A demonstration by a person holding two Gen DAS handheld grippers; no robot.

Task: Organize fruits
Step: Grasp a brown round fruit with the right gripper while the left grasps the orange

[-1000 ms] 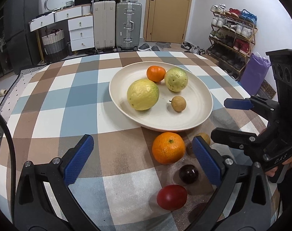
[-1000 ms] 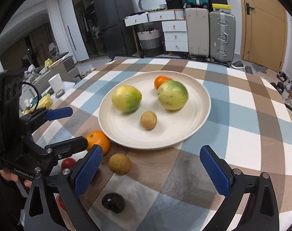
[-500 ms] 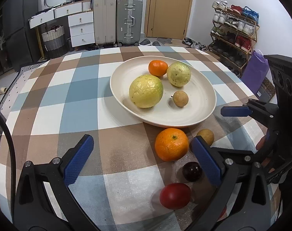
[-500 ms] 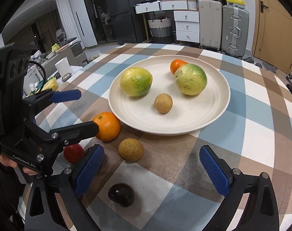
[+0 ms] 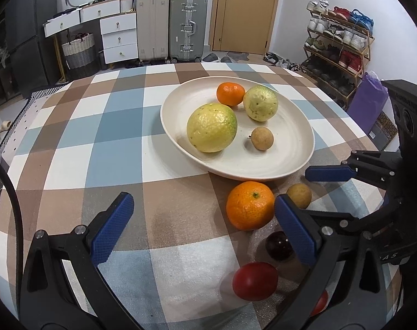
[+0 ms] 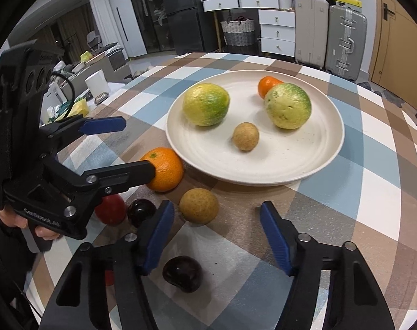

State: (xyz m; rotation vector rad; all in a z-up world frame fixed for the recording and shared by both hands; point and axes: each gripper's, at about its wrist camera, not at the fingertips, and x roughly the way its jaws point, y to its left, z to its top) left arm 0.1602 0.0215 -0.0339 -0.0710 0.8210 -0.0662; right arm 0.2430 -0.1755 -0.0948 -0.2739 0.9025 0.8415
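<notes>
Sitting toward the table's [image 5: 71, 137] far right: plate [image 6: 313, 165], already carrying four fruits. Lying loose off its near rim: big orange [image 5: 249, 205], then small brown fruit [image 6: 199, 205]. Closing on nothing yet: right gripper [image 6: 216, 236], jaws half-wide, brown fruit just ahead, slightly left of centre, nearer this hand. Hovering wide, empty: left gripper [image 5: 200, 228].

hidden: red fruit [image 5: 321, 301] mostly behind left tongs arm | possibly a tomato
</notes>
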